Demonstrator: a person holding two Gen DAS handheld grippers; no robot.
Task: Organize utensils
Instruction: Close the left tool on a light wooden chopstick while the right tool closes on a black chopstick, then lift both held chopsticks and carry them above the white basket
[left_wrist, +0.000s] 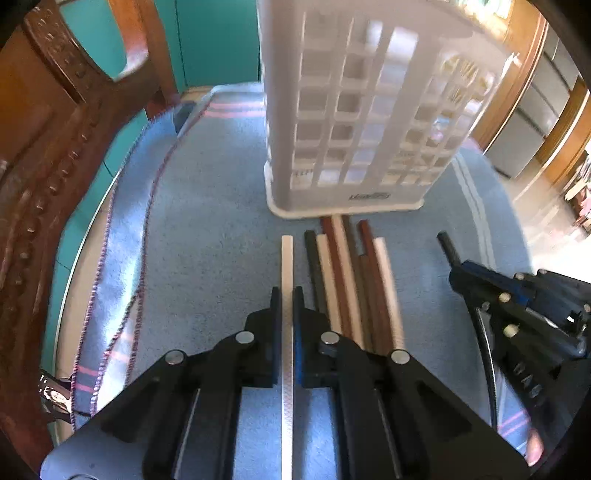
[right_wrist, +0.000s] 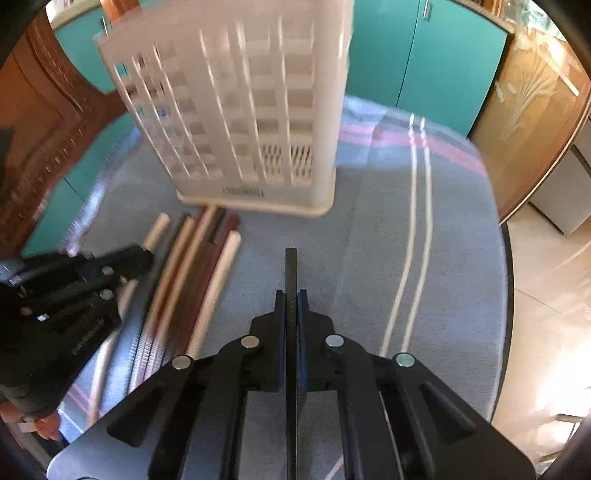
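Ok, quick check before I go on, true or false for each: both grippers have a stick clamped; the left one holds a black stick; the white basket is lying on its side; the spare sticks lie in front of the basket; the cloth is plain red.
1. Both grippers are clamped on a stick: true. The left gripper and the right gripper each pinch one.
2. The left holds a black stick: false. It holds the white stick; the black stick is in the right.
3. The basket lies on its side: false. It stands upright.
4. Spare sticks lie in front of the basket: true.
5. The cloth is plain red: false. It is blue with stripes.
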